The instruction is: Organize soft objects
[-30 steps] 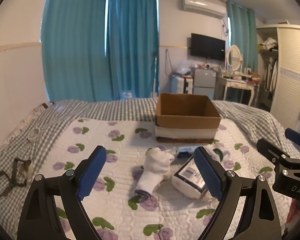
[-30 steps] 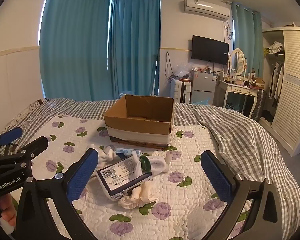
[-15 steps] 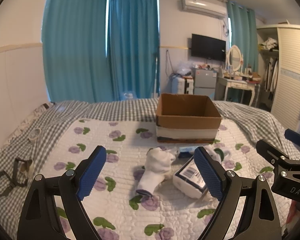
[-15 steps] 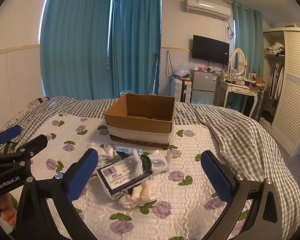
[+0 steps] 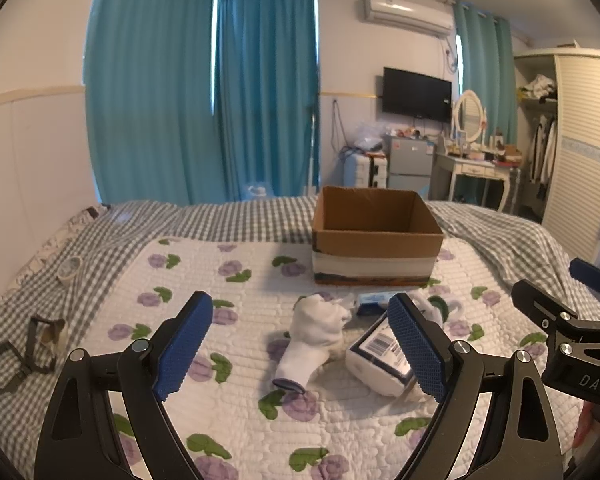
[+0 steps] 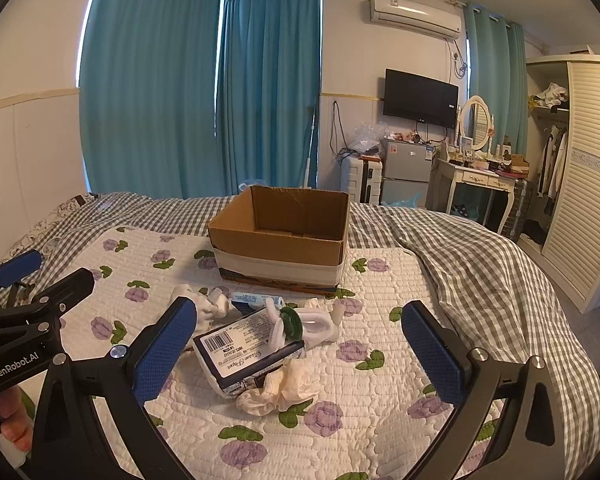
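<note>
An open cardboard box (image 5: 374, 240) (image 6: 284, 240) stands on the flowered quilt. In front of it lies a pile: a white sock (image 5: 312, 340), a tissue pack with a barcode (image 5: 384, 354) (image 6: 246, 350), a white sock with a green patch (image 6: 300, 324), a cream crumpled cloth (image 6: 278, 390) and a small blue-white pack (image 6: 256, 300). My left gripper (image 5: 300, 350) is open and empty, above the quilt just short of the sock. My right gripper (image 6: 298, 352) is open and empty, framing the tissue pack from above.
A tape roll (image 5: 70, 270) and a black strap object (image 5: 24, 350) lie on the checked sheet at left. A wardrobe (image 6: 580, 200), a dressing table (image 6: 480, 180) and a small fridge (image 6: 406, 174) stand beyond the bed. The bed edge (image 6: 580, 360) drops at right.
Both grippers have shifted only slightly; the view has crept a little. Nothing was taken hold of or moved on the quilt.
</note>
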A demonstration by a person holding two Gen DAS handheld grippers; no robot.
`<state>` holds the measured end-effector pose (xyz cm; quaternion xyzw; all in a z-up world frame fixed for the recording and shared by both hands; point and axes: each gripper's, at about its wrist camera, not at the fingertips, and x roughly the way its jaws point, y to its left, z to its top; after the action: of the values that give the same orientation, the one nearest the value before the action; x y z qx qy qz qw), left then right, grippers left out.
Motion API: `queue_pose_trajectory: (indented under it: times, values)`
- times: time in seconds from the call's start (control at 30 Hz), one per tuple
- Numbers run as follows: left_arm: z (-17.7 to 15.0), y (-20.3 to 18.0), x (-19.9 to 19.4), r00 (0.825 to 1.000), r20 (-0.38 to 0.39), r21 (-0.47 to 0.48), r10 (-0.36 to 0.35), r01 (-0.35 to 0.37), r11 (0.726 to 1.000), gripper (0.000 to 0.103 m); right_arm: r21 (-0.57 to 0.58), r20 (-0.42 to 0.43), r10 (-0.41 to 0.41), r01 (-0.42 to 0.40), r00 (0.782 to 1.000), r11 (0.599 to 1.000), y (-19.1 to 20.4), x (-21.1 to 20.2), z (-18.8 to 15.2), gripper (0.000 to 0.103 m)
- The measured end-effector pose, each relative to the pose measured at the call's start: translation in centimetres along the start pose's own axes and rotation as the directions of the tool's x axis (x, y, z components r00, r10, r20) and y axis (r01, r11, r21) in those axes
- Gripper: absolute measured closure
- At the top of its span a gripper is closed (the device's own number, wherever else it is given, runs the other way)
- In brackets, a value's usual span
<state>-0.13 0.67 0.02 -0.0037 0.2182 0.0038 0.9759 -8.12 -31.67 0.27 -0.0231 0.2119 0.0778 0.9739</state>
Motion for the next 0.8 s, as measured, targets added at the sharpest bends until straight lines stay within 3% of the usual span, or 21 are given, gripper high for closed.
queue_pose_trajectory:
  times: [0.8]
  values:
    - [-0.01,-0.03,-0.11,1.000,0.005,0.002,0.001,-0.001,1.000,0.012,-0.004,-0.001,-0.001,0.001,1.000,1.000,0.09,0.06,-0.12,0.000]
